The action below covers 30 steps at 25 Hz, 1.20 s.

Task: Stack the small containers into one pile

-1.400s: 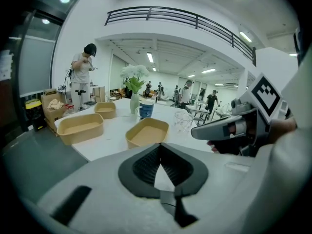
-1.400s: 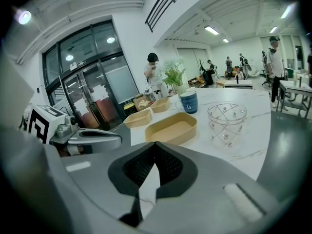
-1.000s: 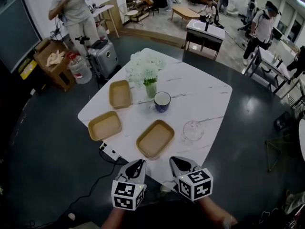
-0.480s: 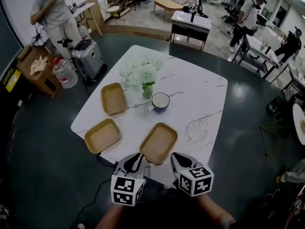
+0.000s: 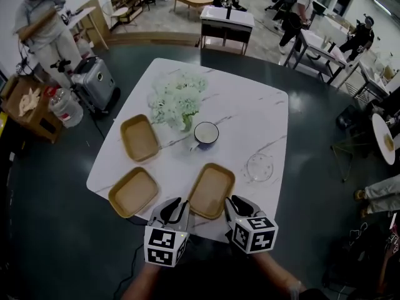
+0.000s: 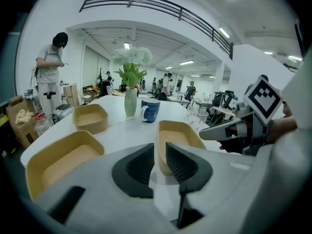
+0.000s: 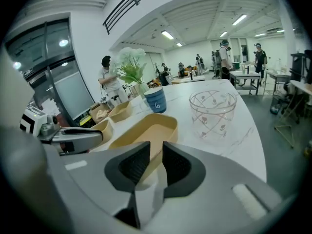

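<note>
Both grippers slightly open and empty, at the table's near edge either side of the closest container.

L gripper (image 5: 175,206) (image 6: 160,152): jaws a narrow gap apart, just been opening, nothing btwn the pads. R gripper (image 5: 238,204) (image 7: 157,147): same, gap a bit narrower, also just been opening, empty. Near container (image 5: 212,190) lies flat on the table (image 5: 250,114) just ahead, btwn the two. 2nd container (image 5: 133,192) sits left of it by the table's left corner. 3rd container (image 5: 139,137) is further back on the left. All three are apart, none stacked. Mug (image 5: 205,134) is behind the near container, w/ a vase of white flowers (image 5: 178,99) just beside it. Glass bowl (image 5: 259,166) is to the right.
</note>
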{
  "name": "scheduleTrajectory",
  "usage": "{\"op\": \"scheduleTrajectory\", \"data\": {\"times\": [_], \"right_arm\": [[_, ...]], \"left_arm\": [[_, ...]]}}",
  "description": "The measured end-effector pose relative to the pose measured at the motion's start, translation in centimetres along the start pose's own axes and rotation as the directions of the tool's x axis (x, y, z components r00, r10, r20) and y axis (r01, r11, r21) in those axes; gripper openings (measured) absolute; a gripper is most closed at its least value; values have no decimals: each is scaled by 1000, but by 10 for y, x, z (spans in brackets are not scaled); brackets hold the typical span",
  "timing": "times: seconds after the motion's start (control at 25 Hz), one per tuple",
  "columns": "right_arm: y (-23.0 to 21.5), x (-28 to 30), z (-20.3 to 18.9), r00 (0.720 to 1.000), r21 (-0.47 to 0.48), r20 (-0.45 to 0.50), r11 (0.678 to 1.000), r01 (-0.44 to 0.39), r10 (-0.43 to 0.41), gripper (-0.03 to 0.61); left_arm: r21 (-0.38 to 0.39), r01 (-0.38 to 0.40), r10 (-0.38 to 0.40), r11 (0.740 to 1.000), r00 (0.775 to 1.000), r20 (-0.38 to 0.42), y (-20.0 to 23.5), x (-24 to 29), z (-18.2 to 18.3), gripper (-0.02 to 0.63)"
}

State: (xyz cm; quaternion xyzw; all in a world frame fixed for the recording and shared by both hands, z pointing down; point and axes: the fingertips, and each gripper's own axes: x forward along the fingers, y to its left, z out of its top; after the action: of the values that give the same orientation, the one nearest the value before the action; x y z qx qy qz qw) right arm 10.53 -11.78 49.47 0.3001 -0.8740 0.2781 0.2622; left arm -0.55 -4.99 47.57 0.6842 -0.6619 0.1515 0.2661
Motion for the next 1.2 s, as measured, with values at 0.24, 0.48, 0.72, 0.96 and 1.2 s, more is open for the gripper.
{"op": "scheduleTrajectory", "data": {"times": [0.24,0.48,0.72,0.96,1.2], "right_arm": [[-8,11,-5,992,102,26,988,117,-120,94],[-7,16,-12,982,202,42,964,170,-182,107],[-9,22,-20,966,242,22,939,244,-257,87],[-15,21,-20,937,280,23,902,328,-348,22],[-16,16,-21,927,302,23,886,351,-374,12]], "left_arm": [[46,103,-101,994,994,-47,5,13,-5,91],[81,211,-203,974,975,-91,3,25,-8,100],[87,287,-275,954,953,-124,0,34,-12,101],[88,350,-337,933,932,-137,-5,37,-10,104],[91,388,-375,917,918,-133,-9,33,-6,101]]}}
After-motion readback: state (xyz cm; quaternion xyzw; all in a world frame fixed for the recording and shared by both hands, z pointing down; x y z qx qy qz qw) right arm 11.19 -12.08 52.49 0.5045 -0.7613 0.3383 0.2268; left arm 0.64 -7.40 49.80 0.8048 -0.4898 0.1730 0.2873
